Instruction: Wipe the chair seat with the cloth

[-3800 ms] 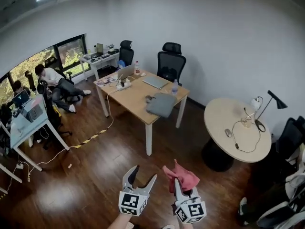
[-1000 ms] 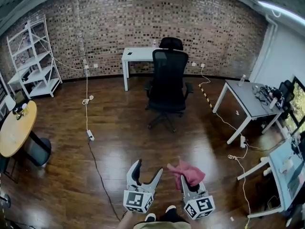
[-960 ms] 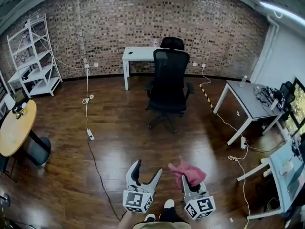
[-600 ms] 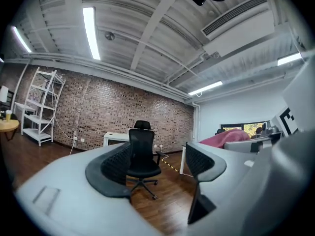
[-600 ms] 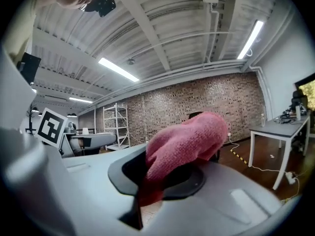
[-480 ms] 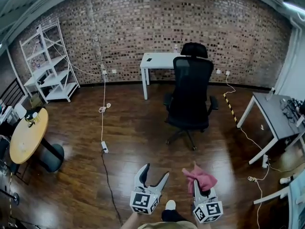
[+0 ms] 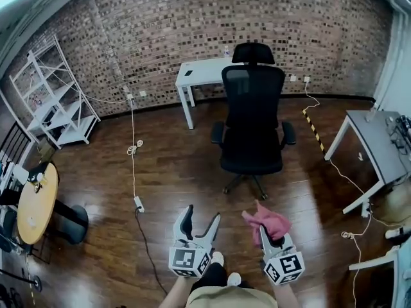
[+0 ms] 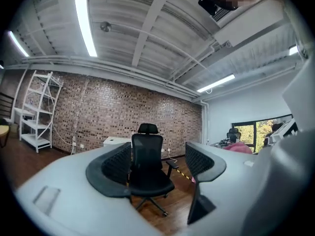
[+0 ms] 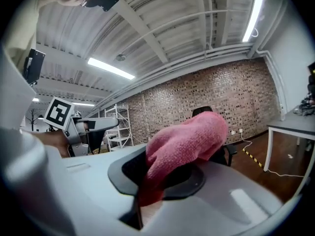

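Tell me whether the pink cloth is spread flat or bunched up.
Bunched up: the pink cloth is a crumpled lump clamped in the right gripper, its loose end bulging past the jaws.

left gripper [image 7: 200, 216]: white shell, black-padded fingers [image 8: 115, 168], black-and-white marker cube [image 7: 185, 260] | right gripper [image 7: 266, 233]: same | clothing [image 7: 215, 298]: khaki

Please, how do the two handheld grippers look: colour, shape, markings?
Both the left gripper and the right gripper have pale grey plastic bodies with two curved jaws lined by black textured pads. Each carries a white cube printed with black square markers.
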Demonstrator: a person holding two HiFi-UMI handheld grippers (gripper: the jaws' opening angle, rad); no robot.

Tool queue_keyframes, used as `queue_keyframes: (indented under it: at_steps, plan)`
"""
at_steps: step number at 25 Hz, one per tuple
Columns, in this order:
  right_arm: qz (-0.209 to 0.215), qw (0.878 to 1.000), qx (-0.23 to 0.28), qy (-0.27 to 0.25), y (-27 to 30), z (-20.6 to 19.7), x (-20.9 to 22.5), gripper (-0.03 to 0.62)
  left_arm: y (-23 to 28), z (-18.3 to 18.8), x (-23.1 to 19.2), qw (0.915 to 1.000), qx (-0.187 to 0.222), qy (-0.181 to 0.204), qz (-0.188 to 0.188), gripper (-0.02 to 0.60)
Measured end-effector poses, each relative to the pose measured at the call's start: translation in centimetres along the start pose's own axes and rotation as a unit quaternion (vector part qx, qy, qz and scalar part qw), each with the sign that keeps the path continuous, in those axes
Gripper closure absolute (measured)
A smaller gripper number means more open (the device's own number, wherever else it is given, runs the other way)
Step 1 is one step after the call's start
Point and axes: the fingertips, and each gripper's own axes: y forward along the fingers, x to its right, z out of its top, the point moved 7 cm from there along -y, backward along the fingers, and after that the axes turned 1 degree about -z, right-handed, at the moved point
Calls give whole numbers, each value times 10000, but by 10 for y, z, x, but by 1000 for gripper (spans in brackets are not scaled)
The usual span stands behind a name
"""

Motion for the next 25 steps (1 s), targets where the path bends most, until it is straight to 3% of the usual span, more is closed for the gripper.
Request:
queue_keyframes:
  at_steps: [8, 19, 25]
  plan:
    - [-195, 9986, -473, 121, 101, -13, 68, 551, 145, -36, -38, 9990, -167, -108, -388, 258]
    - [-457, 9981, -354, -230, 296, 53, 173, 548, 366, -20, -124, 9970, 241, -36, -737, 265]
    - [-466, 9952, -829, 252, 365, 25, 224, 543, 444, -46, -151, 9977, -173, -54, -650, 265]
